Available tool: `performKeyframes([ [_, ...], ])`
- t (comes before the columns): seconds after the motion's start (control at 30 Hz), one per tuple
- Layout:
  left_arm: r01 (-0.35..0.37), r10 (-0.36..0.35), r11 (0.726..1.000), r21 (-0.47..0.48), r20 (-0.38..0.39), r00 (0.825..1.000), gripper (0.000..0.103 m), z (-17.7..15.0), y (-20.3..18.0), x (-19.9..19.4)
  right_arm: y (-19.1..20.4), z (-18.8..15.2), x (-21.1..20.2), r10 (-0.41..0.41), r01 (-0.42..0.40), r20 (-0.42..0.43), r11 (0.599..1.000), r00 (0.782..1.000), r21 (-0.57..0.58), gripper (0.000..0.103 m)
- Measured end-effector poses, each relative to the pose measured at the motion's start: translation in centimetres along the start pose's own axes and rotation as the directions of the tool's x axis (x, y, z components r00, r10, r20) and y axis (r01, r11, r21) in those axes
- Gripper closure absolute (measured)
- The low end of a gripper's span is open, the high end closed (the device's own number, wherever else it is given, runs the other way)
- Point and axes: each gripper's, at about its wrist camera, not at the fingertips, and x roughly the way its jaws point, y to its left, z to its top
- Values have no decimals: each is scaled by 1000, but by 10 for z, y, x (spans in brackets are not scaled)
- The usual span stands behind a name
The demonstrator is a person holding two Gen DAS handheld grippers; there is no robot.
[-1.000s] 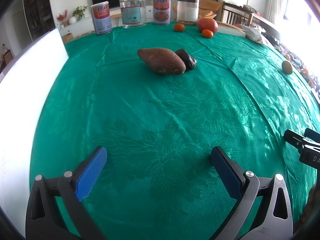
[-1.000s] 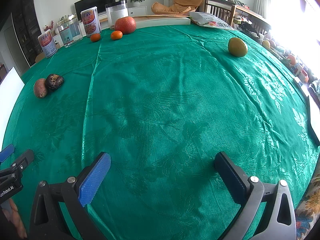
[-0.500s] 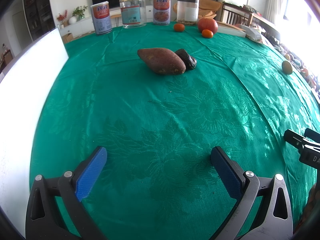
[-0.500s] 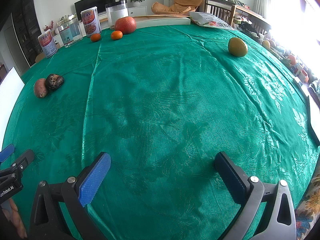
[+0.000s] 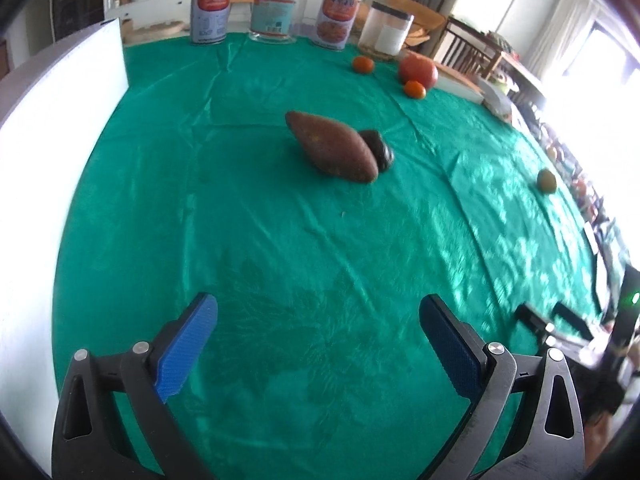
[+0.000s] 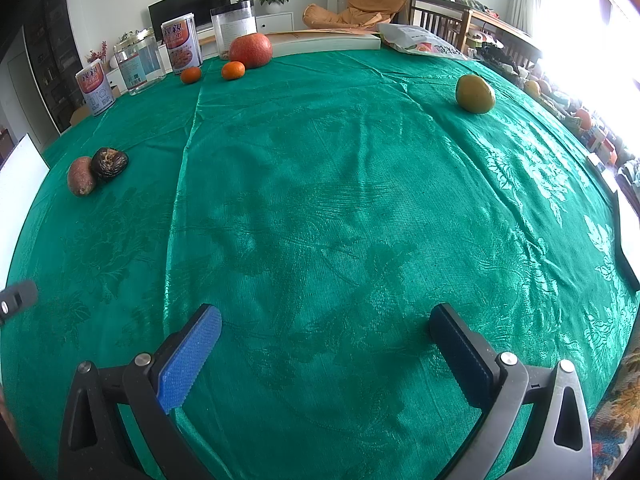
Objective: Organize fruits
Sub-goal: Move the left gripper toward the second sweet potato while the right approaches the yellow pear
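A brown sweet potato (image 5: pixel 332 146) lies mid-table with a dark wrinkled fruit (image 5: pixel 378 148) touching its right side; both show small at the left in the right wrist view (image 6: pixel 81 176) (image 6: pixel 109 163). A big red-orange fruit (image 6: pixel 251 50) and two small oranges (image 6: pixel 233 70) (image 6: pixel 191 75) sit at the far edge. A green-yellow fruit (image 6: pixel 475 93) lies far right. My left gripper (image 5: pixel 318 338) is open and empty, low over the green cloth, well short of the sweet potato. My right gripper (image 6: pixel 326 344) is open and empty over bare cloth.
Two tins (image 5: pixel 211 15) (image 5: pixel 338 18), a glass jar (image 5: pixel 279 12) and a clear container (image 5: pixel 387 29) line the far edge. A white board (image 5: pixel 48 128) stands along the left side. A book (image 6: pixel 324 40) and a snack bag (image 6: pixel 424 42) lie at the back.
The left gripper has tilted and swung, so the sweet potato and tins now sit rotated in its view with motion blur. The right gripper's view is almost unchanged. Both stay open.
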Motion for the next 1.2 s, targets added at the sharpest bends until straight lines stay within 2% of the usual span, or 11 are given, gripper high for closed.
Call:
performKeyframes([
  [0.13,72,-75,989,-131,-16,997,3,56,5,8,0,0,0,0,0,0,1000,1000,0,0],
  [0.3,6,-9,992,-129,-20,1000,3,102,-6,38,0,0,0,0,0,0,1000,1000,-1,0],
  [0.5,-136,132,990,-45,-76,988,2,86,0,69,0,0,0,0,0,0,1000,1000,0,0],
  [0.57,-117,112,990,-73,-70,991,2,77,15,61,0,0,0,0,0,0,1000,1000,0,0],
  [0.7,-154,156,980,-122,5,988,3,71,41,29,0,0,0,-1,1,0,1000,1000,0,0],
  [0.8,-70,70,992,-109,-4,998,3,81,45,31,0,0,0,-1,1,1,1000,1000,0,0],
  [0.9,-3,2,1000,-26,-55,998,3,94,32,49,0,0,0,0,0,0,1000,1000,-1,0],
  [0.97,-25,30,998,58,-85,996,3,100,18,61,1,0,0,1,-1,0,1000,1000,-3,0],
  [1.03,-75,86,986,149,-68,994,3,101,6,65,1,0,0,1,-1,0,1000,1000,-3,0],
  [1.13,-166,178,939,302,-11,984,3,104,-11,70,1,0,0,0,0,1,1000,1000,-2,0],
  [1.2,-219,230,887,407,24,973,3,106,-21,77,1,0,0,0,0,1,1000,1000,-3,0],
])
